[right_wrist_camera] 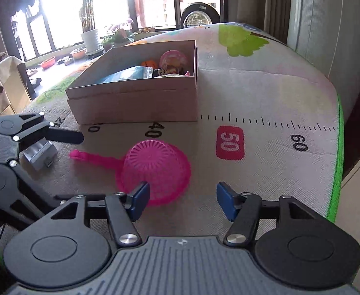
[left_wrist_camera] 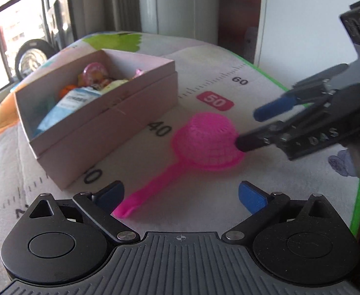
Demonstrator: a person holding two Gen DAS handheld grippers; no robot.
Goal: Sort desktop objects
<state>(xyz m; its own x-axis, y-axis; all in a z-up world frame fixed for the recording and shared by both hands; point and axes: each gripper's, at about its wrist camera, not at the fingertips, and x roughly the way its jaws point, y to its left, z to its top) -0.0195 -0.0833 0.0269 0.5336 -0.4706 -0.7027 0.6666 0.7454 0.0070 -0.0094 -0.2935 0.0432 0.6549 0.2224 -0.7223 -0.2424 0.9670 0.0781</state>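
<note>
Right gripper [right_wrist_camera: 181, 200]: your jaws stand part open around the near rim of the strainer; the left pad looks to be at the mesh, the right pad is clear of it, so nothing is held yet.
Left gripper [left_wrist_camera: 180, 196]: your jaws are wide apart and empty, straddling the tip of the strainer's handle without touching it.
Pink strainer [right_wrist_camera: 155, 169]: it lies upside down on the mat, dome up, handle pointing toward your left gripper, just in front of the box.
Mat [right_wrist_camera: 266, 93]: a printed ruler strip runs across it past the strainer.
Box [right_wrist_camera: 135, 103]: open cardboard box just behind the strainer, already holding toys and a blue packet.
Step in hand: you look to be taking hold of the strainer.
Next move: close squarely on the rim before lifting toward the box; thin mesh may flex or slip.
</note>
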